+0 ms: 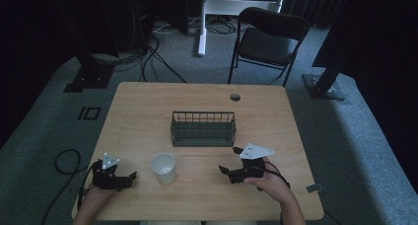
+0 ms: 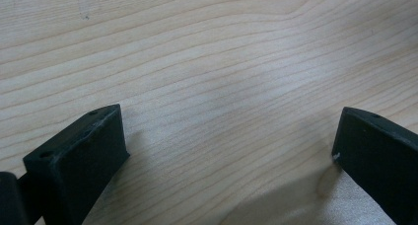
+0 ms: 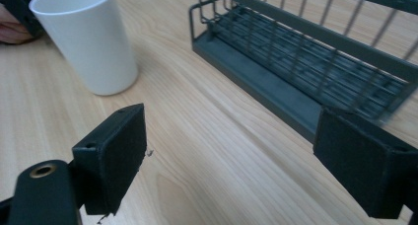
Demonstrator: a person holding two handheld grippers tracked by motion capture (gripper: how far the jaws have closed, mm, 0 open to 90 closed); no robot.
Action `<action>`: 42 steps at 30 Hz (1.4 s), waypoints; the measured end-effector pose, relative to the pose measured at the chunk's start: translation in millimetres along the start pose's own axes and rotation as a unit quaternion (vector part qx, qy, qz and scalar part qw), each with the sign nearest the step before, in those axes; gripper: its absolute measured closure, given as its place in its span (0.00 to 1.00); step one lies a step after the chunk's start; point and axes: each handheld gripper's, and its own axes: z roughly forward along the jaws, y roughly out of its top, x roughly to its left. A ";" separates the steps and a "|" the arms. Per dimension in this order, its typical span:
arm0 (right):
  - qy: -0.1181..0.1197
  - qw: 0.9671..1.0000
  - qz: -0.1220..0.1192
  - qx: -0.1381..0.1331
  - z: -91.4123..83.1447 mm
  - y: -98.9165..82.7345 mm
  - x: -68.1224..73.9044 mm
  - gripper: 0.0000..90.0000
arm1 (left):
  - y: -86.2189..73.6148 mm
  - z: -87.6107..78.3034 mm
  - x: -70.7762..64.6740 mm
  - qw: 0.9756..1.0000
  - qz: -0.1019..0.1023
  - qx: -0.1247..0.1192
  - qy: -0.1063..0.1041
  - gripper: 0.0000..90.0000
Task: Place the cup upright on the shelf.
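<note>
High view puts the left gripper (image 1: 129, 176) at the near left of the pale wooden table (image 1: 143, 116), held low in the person's left hand (image 1: 96, 193), its black jaws pointing toward the middle. Left gripper view looks straight down along those jaws: they stand wide apart with bare wood grain between them and nothing held

Just to the right of that gripper, between the two tools, a white plastic cup (image 1: 164, 168) stands upright and open-mouthed on the table. Beyond the cup, farther from the person and ahead of both grippers, sits a dark green wire basket (image 1: 203, 129)

The right gripper (image 1: 224, 169) rests at the near right in the person's right hand (image 1: 270, 182), a grey three-cornered plate on top, jaws aimed left toward the cup. Right gripper view shows these jaws spread wide and empty, the cup (image 3: 87, 40) ahead beyond the left jaw and the basket (image 3: 305, 62) ahead to the right, apart from both
</note>
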 end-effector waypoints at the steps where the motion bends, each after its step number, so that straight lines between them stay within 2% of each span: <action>1: 0.003 1.000 -0.002 0.000 1.8 0.9 1.6 0.14 | 0.0 0.0 0.0 1.000 0.000 0.000 0.000 0.00; 5: 0.022 1.000 -0.013 0.004 11.8 4.4 12.1 0.14 | 0.0 0.0 0.0 1.000 0.000 0.000 0.000 0.00; 22: 0.066 0.997 -0.041 0.004 42.4 13.7 40.2 0.14 | 0.0 0.0 0.0 1.000 0.000 0.000 0.000 0.00; 31: 0.082 0.996 -0.044 0.002 54.5 19.0 50.6 0.14 | 0.0 0.0 0.0 1.000 0.000 0.000 0.000 0.00; 36: 0.092 0.994 -0.056 0.002 63.8 23.4 57.9 0.14 | 0.0 0.0 0.0 1.000 0.000 0.000 0.000 0.00; 42: 0.093 0.994 -0.062 0.000 71.3 26.7 62.0 0.14 | 0.0 0.0 0.0 1.000 0.000 0.000 0.000 0.00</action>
